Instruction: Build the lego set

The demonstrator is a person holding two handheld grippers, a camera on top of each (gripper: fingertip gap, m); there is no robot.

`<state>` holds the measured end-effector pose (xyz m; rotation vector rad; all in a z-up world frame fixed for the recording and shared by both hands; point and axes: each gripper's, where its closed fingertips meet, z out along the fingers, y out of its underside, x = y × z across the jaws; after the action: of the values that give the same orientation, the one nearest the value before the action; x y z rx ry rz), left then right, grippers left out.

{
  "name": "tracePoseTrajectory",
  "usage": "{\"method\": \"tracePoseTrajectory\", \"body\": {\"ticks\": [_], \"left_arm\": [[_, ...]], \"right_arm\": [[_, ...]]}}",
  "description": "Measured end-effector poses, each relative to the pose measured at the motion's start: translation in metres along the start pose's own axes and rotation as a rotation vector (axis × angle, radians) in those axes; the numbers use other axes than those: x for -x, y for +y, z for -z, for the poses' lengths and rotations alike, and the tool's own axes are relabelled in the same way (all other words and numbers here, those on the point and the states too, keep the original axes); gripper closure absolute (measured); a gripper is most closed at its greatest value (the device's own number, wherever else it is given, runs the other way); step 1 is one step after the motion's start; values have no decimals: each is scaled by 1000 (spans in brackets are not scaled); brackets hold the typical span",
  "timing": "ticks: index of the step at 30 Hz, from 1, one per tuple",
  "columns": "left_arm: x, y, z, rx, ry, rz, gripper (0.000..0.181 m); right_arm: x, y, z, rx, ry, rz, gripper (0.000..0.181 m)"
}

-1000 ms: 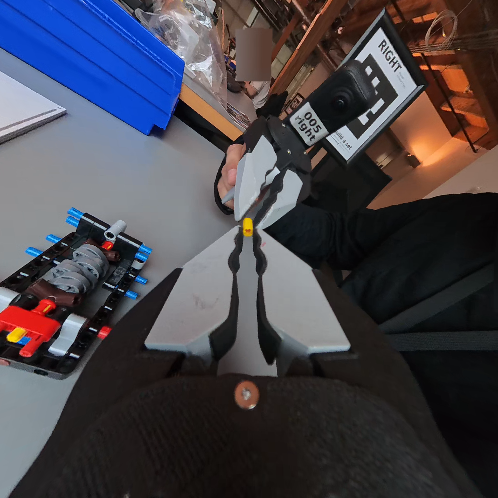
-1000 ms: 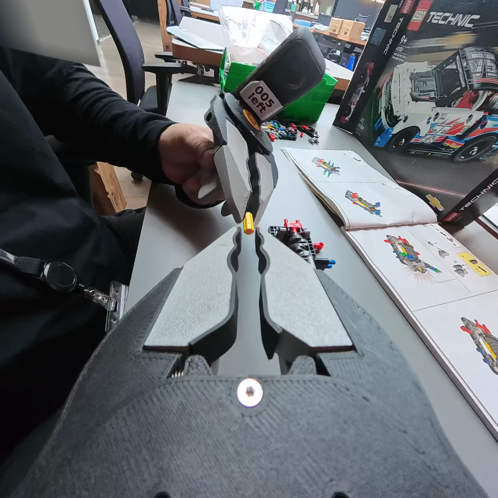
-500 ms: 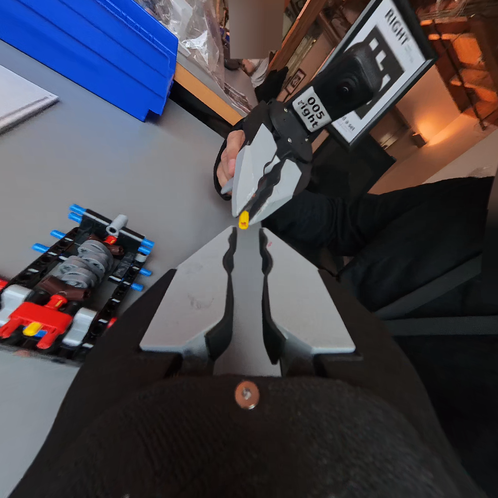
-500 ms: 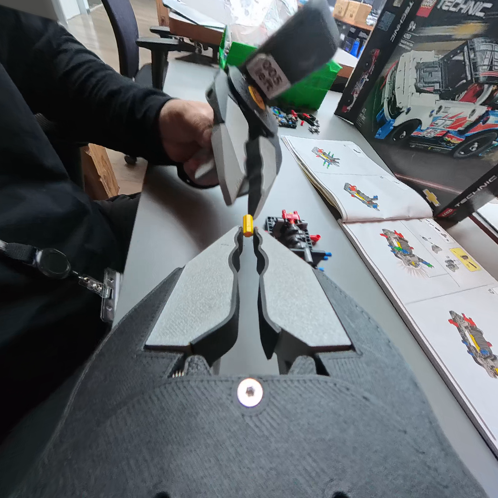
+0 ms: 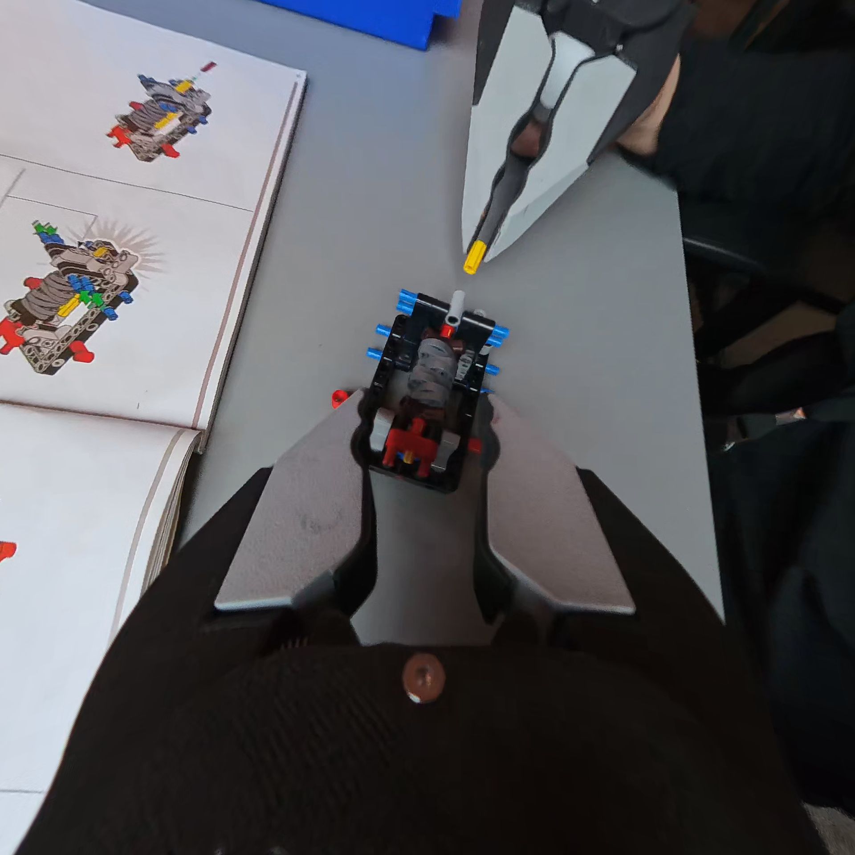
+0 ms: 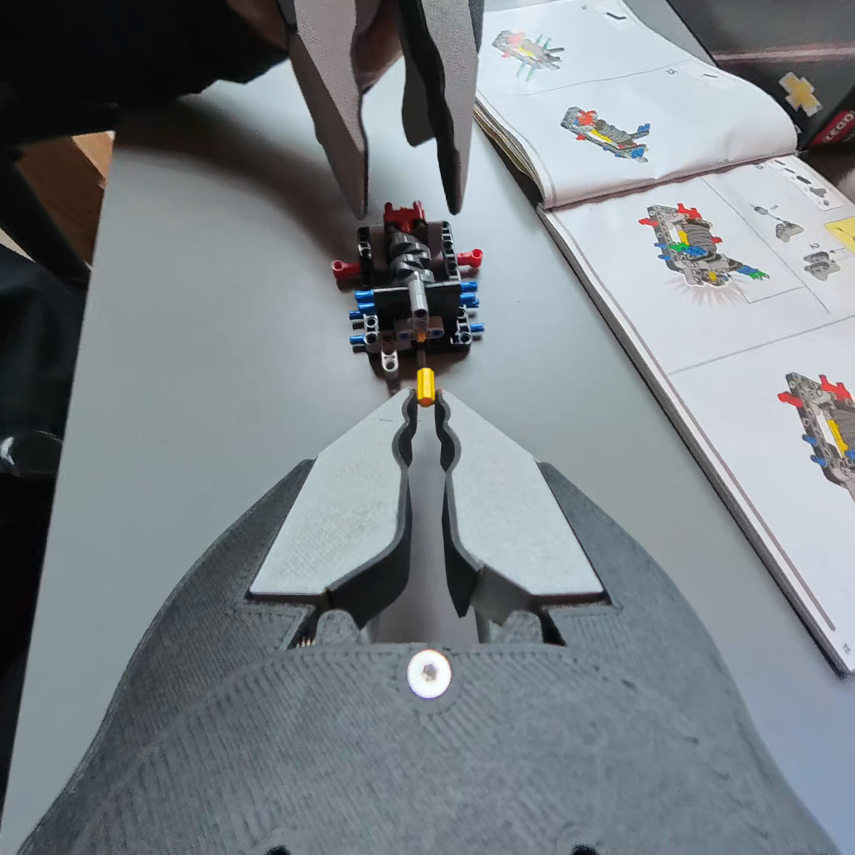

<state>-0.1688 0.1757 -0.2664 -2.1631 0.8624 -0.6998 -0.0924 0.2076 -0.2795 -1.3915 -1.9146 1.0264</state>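
Since a second ago: both my claws have swung down from mid-air to the tabletop, and the yellow piece that sat at my left tips is now in my right claw alone.
Left claw (image 5: 424,418): spread wide, fingers straddling the near end of the lego chassis (image 5: 432,384); from the right wrist view the tips hang just above its red end, and I cannot tell if they touch its sides.
Right claw (image 6: 425,399): pinched nearly closed on the yellow bush (image 6: 425,387), which sticks out past my tips with a thin dark axle (image 6: 421,357) ahead of it.
Yellow bush: pointed at the chassis end with the blue pins (image 6: 363,296); the axle tip reaches close to a hole in that end face, though I cannot tell if it is in.
Lego chassis: flat on the grey tabletop (image 5: 370,194), a black frame with a grey ribbed core, a red block (image 5: 411,446) at one end, and a light grey connector (image 5: 455,309) on top at the other.
Instruction booklet (image 5: 115,231): open along the tabletop's far edge from the person, well apart from the chassis.
Blue bin (image 5: 370,18): at that same side, beyond the booklet.
Set box (image 6: 786,37): dark, behind the booklet.
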Motion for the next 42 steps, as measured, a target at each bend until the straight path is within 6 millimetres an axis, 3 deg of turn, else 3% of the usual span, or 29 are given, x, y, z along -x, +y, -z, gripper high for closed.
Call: {"method": "tracePoseTrajectory", "body": {"ticks": [4,10,14,42], "left_arm": [[3,4,1,8,6,-41,138],[-1,12,-4,-54,41,-70,136],[2,22,-5,-10,11,-103,134],[2,19,-1,-50,72,-36,145]], "right_arm": [[-13,14,7,53,70,-11,177],[-21,18,9,48,90,-52,177],[-20,15,9,26,63,-62,177],[-4,9,0,28,-30,-37,177]]}}
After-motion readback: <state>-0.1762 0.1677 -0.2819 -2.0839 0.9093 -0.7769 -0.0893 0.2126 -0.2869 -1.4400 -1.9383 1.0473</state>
